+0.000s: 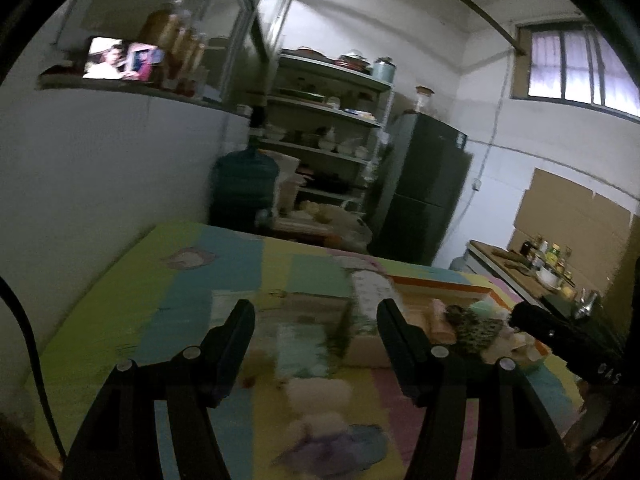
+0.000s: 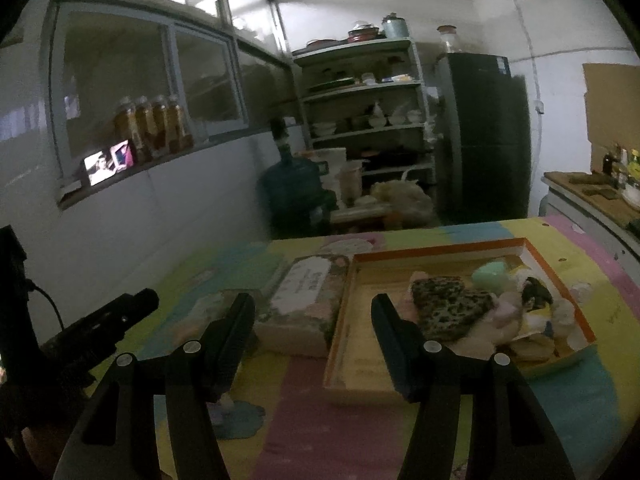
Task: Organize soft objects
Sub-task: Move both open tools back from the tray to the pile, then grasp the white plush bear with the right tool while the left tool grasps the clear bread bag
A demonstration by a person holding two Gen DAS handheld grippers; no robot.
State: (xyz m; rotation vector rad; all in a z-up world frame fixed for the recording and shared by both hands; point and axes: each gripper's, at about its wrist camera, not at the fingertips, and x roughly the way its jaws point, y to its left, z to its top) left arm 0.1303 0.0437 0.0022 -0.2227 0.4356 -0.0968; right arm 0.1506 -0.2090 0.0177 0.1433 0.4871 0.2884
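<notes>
Pastel patchwork cloth in green, yellow, blue and pink covers the table in both views. On it sits a shallow wooden tray with an orange rim, holding a pile of soft toys: a leopard-spotted plush piece, a mint-green round soft item behind it, and pale pink and cream plush pieces toward the tray's right end. Just beside the tray's left wall lies a rectangular packet with a floral print and white label.

The right wrist view shows the right gripper with its two black fingers spread wide apart, nothing between them; it hangs above the cloth in front of the packet and the tray's near-left corner. A small soft object, pale on a blue-grey base, lies on the cloth below the left finger. The left gripper's black body appears at the left edge of this view.

The left wrist view is blurred. The left gripper also has its fingers parted and empty. This view alone shows the soft object in full, a white and purple plush shape low in the frame between the fingers. The tray and spotted plush appear at the right, partly hidden by the right gripper's body. A window shows more fully here.
</notes>
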